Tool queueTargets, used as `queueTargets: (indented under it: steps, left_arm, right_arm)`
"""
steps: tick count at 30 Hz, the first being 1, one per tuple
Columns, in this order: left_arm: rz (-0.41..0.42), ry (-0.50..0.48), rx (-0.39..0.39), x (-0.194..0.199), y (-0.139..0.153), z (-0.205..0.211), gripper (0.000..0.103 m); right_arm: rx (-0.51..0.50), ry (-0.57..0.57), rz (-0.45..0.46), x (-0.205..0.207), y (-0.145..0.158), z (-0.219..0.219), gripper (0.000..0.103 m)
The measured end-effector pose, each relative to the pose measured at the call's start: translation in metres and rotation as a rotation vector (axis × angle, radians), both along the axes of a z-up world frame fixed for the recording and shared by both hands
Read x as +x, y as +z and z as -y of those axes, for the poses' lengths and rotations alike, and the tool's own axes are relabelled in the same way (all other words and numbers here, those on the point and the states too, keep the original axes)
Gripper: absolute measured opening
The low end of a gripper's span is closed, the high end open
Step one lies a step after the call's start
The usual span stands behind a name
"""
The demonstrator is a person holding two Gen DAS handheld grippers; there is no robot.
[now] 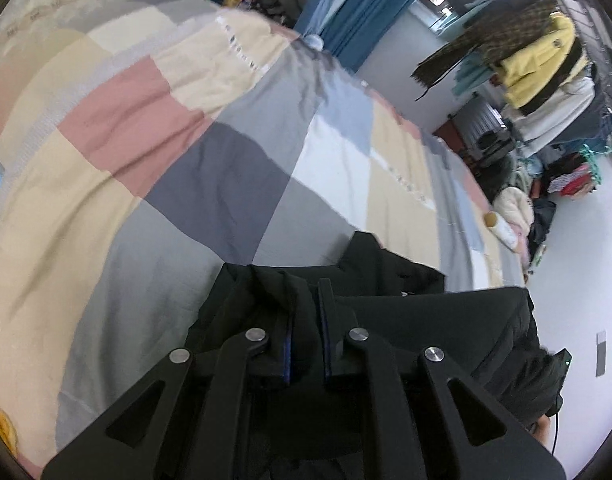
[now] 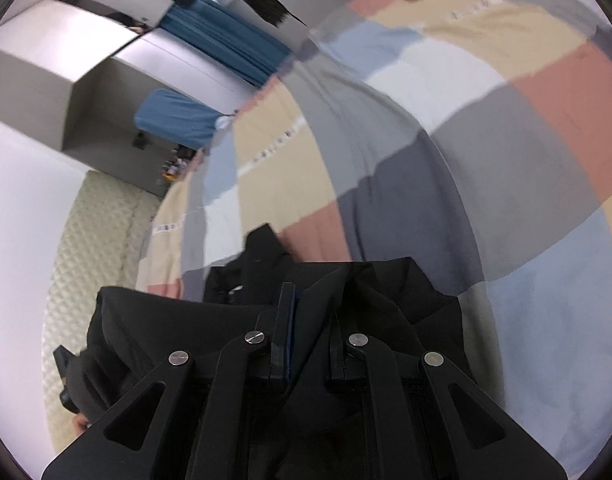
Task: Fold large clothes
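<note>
Looking along the left claw [image 1: 306,300], a fold of the black garment [image 1: 426,312] is seen pinched between its two fingers, which are drawn nearly together around the cloth. The same is shown of the right claw [image 2: 310,308]: black fabric is bunched between its fingers, the right-hand finger being largely buried under the folds, so only a narrow gap can be made out. The garment [image 2: 386,292] is held up at each claw, above the patchwork bedspread [image 1: 225,168], and how much of it touches the bed cannot be told.

Beyond the cloth, the left view alone shows a rack of hanging clothes [image 1: 546,60] with a yellow jacket [image 1: 542,64], and heaps of clothing on the floor below it. The right view alone shows a quilted headboard [image 2: 89,248] and a grey wall unit [image 2: 85,92]. A pale cylindrical bottle [image 1: 502,228] lying at the bed's edge is caught in both views, as is the blue curtain [image 2: 225,44].

The garment's lower part is cut off by the claw bodies in both views, and its kind cannot be determined. The far shelf items are blurred.
</note>
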State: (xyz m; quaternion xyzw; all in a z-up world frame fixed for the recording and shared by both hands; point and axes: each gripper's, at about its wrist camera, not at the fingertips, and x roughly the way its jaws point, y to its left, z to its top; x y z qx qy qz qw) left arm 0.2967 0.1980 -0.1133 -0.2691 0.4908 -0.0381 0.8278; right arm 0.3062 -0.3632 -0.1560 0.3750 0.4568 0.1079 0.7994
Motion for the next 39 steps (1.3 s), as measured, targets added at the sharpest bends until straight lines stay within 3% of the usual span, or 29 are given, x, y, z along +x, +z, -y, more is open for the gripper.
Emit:
queueTargets:
  steps: [8, 14, 19, 21, 22, 23, 25, 27, 29, 33, 37, 39]
  left_arm:
    - [-0.035, 0.013, -0.008, 0.020, -0.033, 0.006, 0.012]
    - [-0.071, 0.028, -0.136, 0.008, -0.031, -0.009, 0.015]
    - [-0.078, 0.025, -0.284, -0.017, -0.020, -0.024, 0.035]
    - [-0.079, 0.000, -0.315, -0.027, -0.011, -0.025, 0.060]
    - [-0.071, -0.012, -0.320, -0.034, -0.004, -0.026, 0.064]
    - [-0.058, -0.021, -0.304, -0.041, 0.005, -0.027, 0.072]
    - [-0.028, -0.037, -0.259, -0.054, 0.022, -0.027, 0.077]
    - [0.023, -0.047, -0.192, -0.066, 0.043, -0.027, 0.077]
    - [0.124, -0.059, -0.053, -0.082, 0.075, -0.018, 0.077]
    - [0.297, -0.144, 0.109, -0.099, 0.111, 0.024, 0.078]
    - [0.369, -0.228, 0.135, -0.102, 0.108, 0.083, 0.078]
    - [0.391, -0.262, 0.178, -0.100, 0.096, 0.115, 0.078]
  right_arm:
    - [0.036, -0.002, -0.048, 0.022, -0.034, -0.002, 0.007]
    - [0.122, 0.011, -0.044, 0.012, -0.032, 0.005, 0.014]
    - [0.167, 0.039, -0.017, -0.010, -0.012, 0.013, 0.024]
    - [0.155, 0.053, -0.011, -0.019, -0.001, 0.014, 0.030]
    - [0.142, 0.053, -0.007, -0.027, 0.006, 0.018, 0.040]
    - [0.132, 0.051, -0.003, -0.030, 0.011, 0.018, 0.050]
    - [0.081, 0.046, 0.013, -0.046, 0.029, 0.025, 0.056]
    - [0.017, 0.041, 0.028, -0.056, 0.047, 0.028, 0.057]
    - [-0.060, 0.025, 0.067, -0.068, 0.070, 0.027, 0.058]
    - [-0.277, 0.099, 0.198, -0.087, 0.121, -0.018, 0.060]
    - [-0.350, 0.143, 0.307, -0.095, 0.135, -0.087, 0.075]
    - [-0.380, 0.152, 0.320, -0.093, 0.126, -0.114, 0.076]
